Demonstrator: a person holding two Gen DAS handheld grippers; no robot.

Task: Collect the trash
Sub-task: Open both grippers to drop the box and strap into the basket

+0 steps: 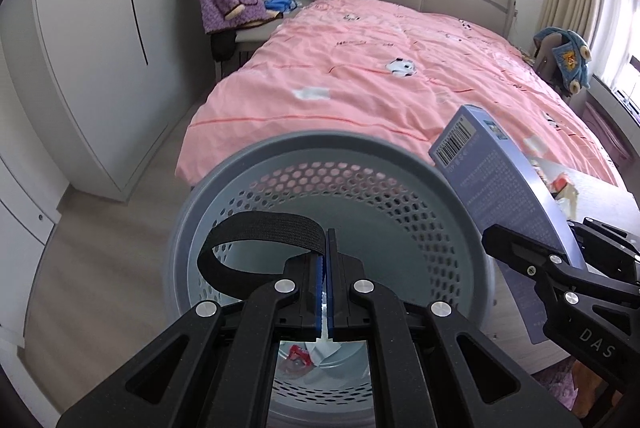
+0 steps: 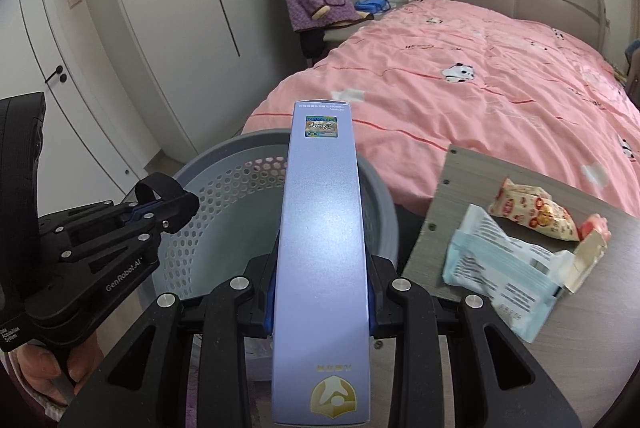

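Grey wood-grain tabletop (image 2: 448, 204) by pink bed: pale-blue wipes pkt (image 2: 500, 268), cream printed snack bag (image 2: 536, 208), small open carton (image 2: 584, 256) on it.

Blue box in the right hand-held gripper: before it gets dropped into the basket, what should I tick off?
1. Grip: right hand-held gripper is shut on the blue box, a pad on each side. Ok.
2. Box over the opening: its far end reaches over the grey perforated basket; whether the whole box clears the rim, cannot tell.
3. Left hand-held gripper: shut, sitting over the basket mouth, in the drop path. Not ok.
4. Room inside: only a little trash at the bottom. Ok.
5. Trash left: snack packet and pale blue wrapper lie on the wooden board. Not ok.
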